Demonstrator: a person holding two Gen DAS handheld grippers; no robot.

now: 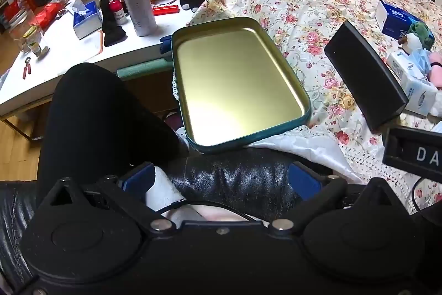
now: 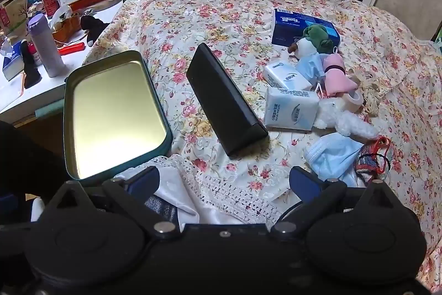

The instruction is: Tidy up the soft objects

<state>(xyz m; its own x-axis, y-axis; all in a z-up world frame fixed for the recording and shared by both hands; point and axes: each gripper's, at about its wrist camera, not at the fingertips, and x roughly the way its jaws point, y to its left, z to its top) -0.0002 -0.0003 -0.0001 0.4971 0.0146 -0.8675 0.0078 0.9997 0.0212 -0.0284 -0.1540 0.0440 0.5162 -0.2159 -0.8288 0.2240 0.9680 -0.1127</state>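
I am judging the sorting as barely begun: the shallow teal tin tray with its gold inside (image 2: 110, 112) is sitting empty at the left of the frame on the floral bedspread (image 2: 221, 18), and both my left gripper (image 1: 221, 179) and right gripper (image 2: 221, 181) are holding their fingers open on nothing. Piled at the right, I am counting two white tissue packs (image 2: 291, 108), one blue tissue box (image 2: 301, 25), two blue face masks (image 2: 334, 156), one pink pouch (image 2: 335, 76), a white plush (image 2: 345, 120) and a green-capped plush (image 2: 315, 39).

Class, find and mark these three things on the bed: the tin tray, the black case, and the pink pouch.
tin tray (image 2: 116, 112), right wrist view, on its bare gold floor.
black case (image 2: 223, 98), right wrist view, on its top face.
pink pouch (image 2: 335, 76), right wrist view, on its body.
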